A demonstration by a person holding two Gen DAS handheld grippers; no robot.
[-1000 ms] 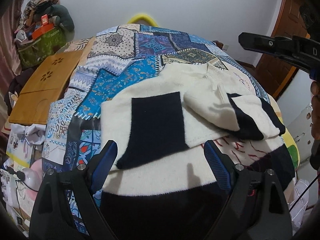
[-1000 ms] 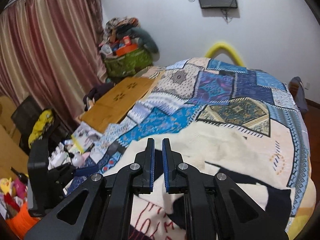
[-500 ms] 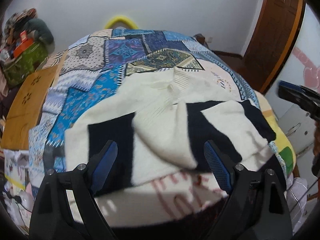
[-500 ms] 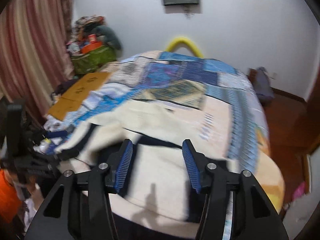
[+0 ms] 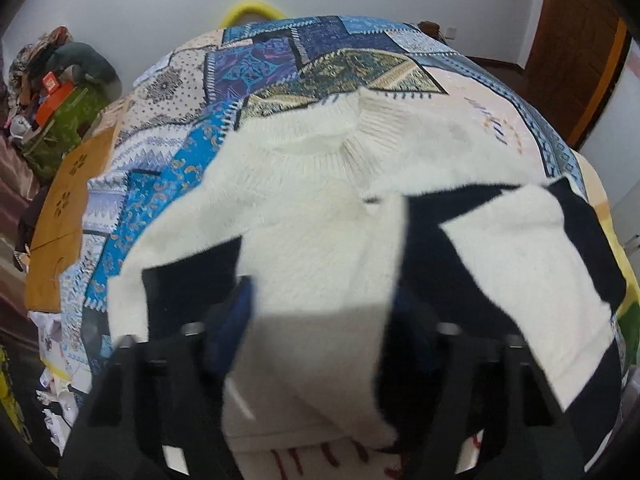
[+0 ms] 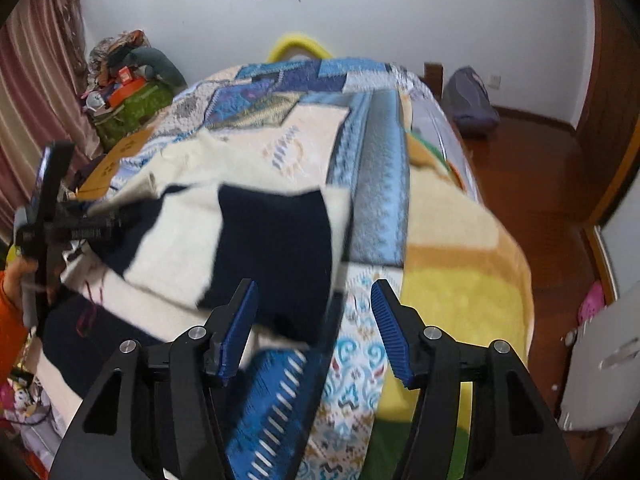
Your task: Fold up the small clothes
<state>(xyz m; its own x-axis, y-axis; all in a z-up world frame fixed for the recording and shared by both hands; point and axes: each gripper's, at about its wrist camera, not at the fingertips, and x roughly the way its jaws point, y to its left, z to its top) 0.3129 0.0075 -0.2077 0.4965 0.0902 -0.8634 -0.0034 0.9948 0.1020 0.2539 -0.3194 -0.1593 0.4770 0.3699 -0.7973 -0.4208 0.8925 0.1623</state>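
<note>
Sweater [image 5: 328, 208], cream with black blocks, lies spread on the patchwork bed [image 5: 280, 60], filling the frame's centre. Left tongs [image 5: 324, 320] hang spread over its folded sleeve. Right tongs [image 6: 312, 320] gape at lower centre, beside its black right edge.

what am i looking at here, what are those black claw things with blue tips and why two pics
Those are hand-held tongs, one in each of a person's hands, each with a fisheye camera looking along its two fingers. One picture comes from the left tongs, the other from the right tongs. Both look over a bed with a patchwork blanket. A cream and black sweater lies on it, with its sleeves folded over the front. Both tongs are open and hold nothing: the left ones are low over the sweater, and the right ones are at its edge. At the left of the right picture you see the left tongs from the side.
</note>
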